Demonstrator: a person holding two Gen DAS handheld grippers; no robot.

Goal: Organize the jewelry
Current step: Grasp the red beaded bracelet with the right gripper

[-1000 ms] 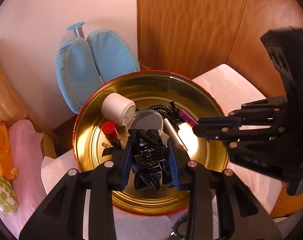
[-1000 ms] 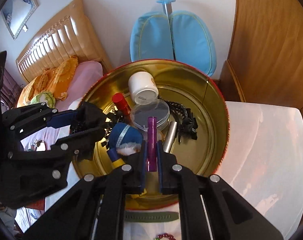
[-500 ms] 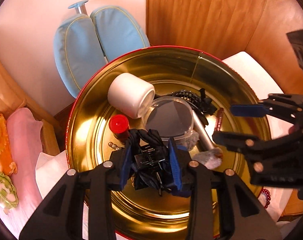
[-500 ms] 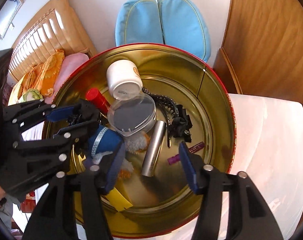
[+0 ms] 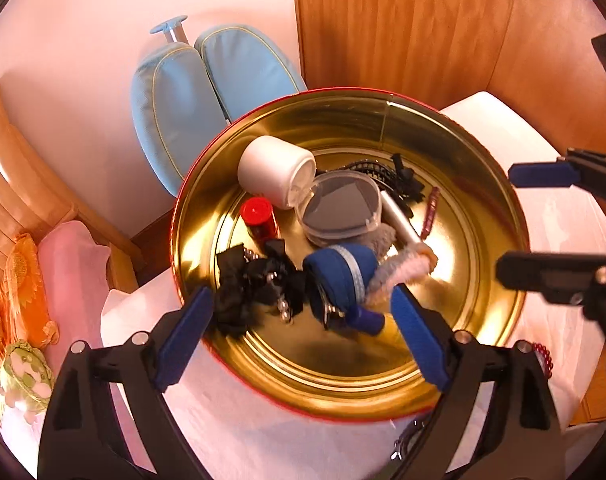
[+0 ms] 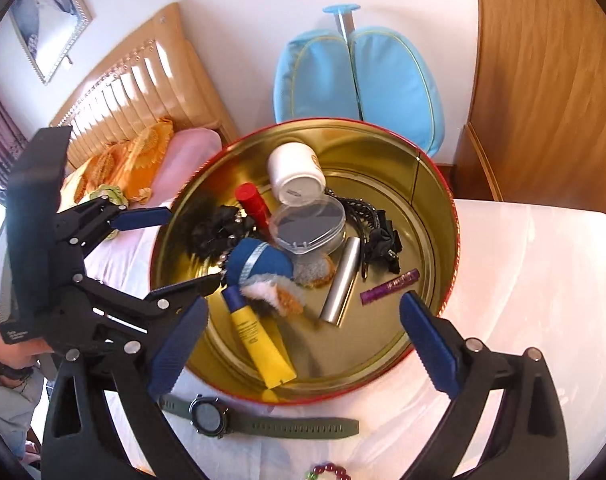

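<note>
Fingers [image 5: 183,332] of both grippers spreading, empty, above gold tin [image 6: 435,184] on white tabletop [image 6: 543,280] (bed [image 6: 143,160], wood panelling [image 6: 543,80] behind).

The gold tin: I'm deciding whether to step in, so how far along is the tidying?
Done: a black hair tie, purple tube and other bits lie in the gold tin. In hand: nothing; both hand-held grippers are opening, empty. Left: the green watch and red beads lie on the table.
</note>
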